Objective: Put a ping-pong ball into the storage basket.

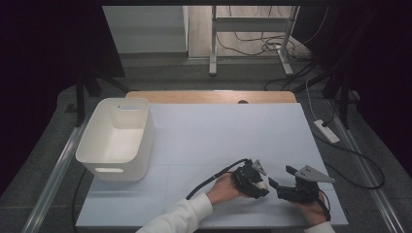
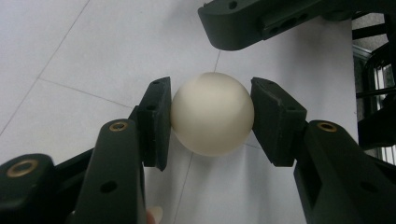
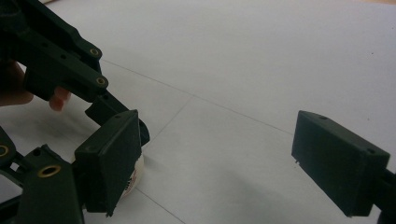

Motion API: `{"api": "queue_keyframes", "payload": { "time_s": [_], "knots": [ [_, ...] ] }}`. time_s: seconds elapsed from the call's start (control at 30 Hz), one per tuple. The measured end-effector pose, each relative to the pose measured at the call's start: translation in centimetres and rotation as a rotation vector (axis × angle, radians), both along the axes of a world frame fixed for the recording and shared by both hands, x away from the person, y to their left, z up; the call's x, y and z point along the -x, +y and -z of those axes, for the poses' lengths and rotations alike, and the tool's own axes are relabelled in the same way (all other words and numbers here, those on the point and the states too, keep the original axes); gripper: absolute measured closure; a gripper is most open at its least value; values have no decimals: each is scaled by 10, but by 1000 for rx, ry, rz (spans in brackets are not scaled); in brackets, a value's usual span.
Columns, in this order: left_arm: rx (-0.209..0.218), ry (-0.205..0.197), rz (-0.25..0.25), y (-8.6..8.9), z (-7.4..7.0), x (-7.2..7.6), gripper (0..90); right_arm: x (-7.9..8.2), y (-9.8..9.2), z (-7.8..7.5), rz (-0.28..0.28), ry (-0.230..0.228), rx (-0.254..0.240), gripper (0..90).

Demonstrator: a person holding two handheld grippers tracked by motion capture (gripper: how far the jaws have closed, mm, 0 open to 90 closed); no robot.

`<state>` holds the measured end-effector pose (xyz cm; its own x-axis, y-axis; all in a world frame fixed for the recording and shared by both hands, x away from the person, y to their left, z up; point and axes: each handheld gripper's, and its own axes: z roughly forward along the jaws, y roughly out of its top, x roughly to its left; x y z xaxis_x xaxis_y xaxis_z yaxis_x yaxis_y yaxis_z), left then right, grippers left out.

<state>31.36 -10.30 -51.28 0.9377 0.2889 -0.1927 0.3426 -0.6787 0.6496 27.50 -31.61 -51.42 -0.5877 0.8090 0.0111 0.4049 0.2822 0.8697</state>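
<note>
A cream ball [image 2: 212,113] is pinched between the two jaws of the left tool [image 2: 211,119], low over the white tabletop [image 1: 218,136] near its front edge. Just beside it, the right tool [image 1: 284,180] is held with its jaws spread wide and nothing between them. Well apart, at the tabletop's left side, a white bin [image 1: 116,138] is seen standing upright.

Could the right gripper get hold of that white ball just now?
Probably not: the left gripper is shut on the ball, its pads covering both sides. The right gripper is open and close by, though.
</note>
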Motion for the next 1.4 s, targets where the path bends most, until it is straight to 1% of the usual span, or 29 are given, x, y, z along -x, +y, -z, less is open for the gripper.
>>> {"api": "queue_keyframes", "payload": {
  "time_s": [0.17, 0.43, 0.53, 0.67, 0.83, 0.9, 0.93, 1.07, 1.13, 1.4],
  "knots": [
    [12, 1, -5, 3, -2, 1, 508, 0, 0, 0, 0, 0, 0, 157],
    [13, -5, -8, 11, -4, 5, 507, 0, 0, 0, 1, 1, -1, 157],
    [15, -9, -13, 15, -5, 4, 508, 0, 0, 0, 0, 1, -1, 157],
    [28, -13, -23, 22, -8, 5, 507, 0, 0, 0, 0, 2, -1, 157],
    [41, -9, -34, 30, -10, 6, 507, 0, 1, 0, 0, 2, -1, 157],
    [35, -16, -32, 35, -11, 5, 507, 0, 1, 0, 0, 2, -1, 157],
    [40, -14, -39, 37, -11, 5, 507, 0, 1, 0, 1, 2, -1, 157],
    [48, -9, -53, 40, -11, 5, 507, 0, 1, 1, 1, 4, 1, 157],
    [49, -8, -50, 43, -12, 4, 507, 0, 1, 1, 1, 3, 3, 157],
    [58, -7, -63, 48, -13, 4, 507, 0, 1, 1, 1, 4, 4, 157]
  ]
}}
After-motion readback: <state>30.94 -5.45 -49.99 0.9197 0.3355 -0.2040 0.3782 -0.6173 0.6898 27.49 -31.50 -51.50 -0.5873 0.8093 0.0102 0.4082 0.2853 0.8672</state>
